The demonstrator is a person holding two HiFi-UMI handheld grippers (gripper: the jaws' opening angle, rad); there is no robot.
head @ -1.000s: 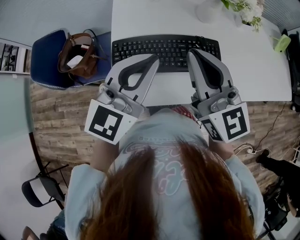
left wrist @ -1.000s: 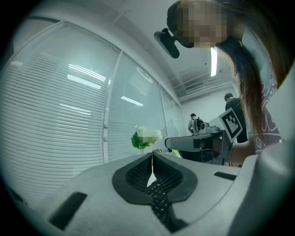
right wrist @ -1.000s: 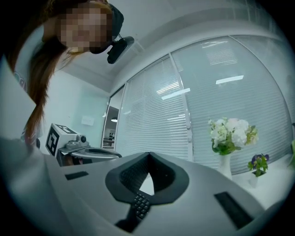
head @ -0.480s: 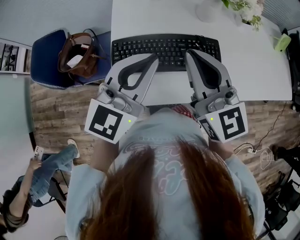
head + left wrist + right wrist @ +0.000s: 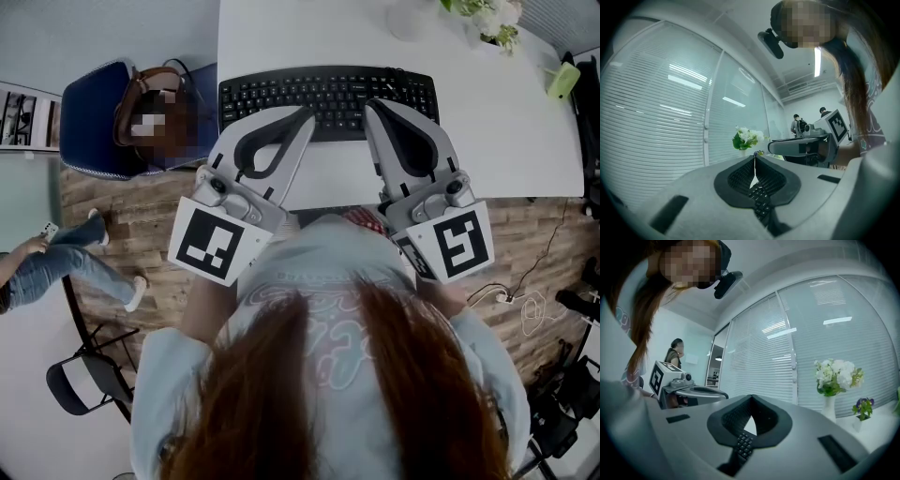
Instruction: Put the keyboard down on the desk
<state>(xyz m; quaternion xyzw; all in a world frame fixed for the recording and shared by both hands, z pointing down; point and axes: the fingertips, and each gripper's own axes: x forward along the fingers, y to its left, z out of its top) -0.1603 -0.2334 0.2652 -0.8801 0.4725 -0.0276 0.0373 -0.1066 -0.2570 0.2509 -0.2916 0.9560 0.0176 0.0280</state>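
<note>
Black keyboard point(image 5: 328, 92) flat on white desk point(image 5: 506, 141). Left gripper point(image 5: 305, 114), right gripper point(image 5: 372, 106): jaws closed tip to tip, clamping nothing, tips over keyboard's near edge. Black-and-white square markers point(image 5: 208, 246) on grippers. Flowers point(image 5: 487, 17) on desk; wood floor point(image 5: 122, 253), window blinds point(image 5: 656, 103).

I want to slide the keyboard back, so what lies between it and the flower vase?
In the head view, only bare white desk shows between the keyboard and the vase.
</note>
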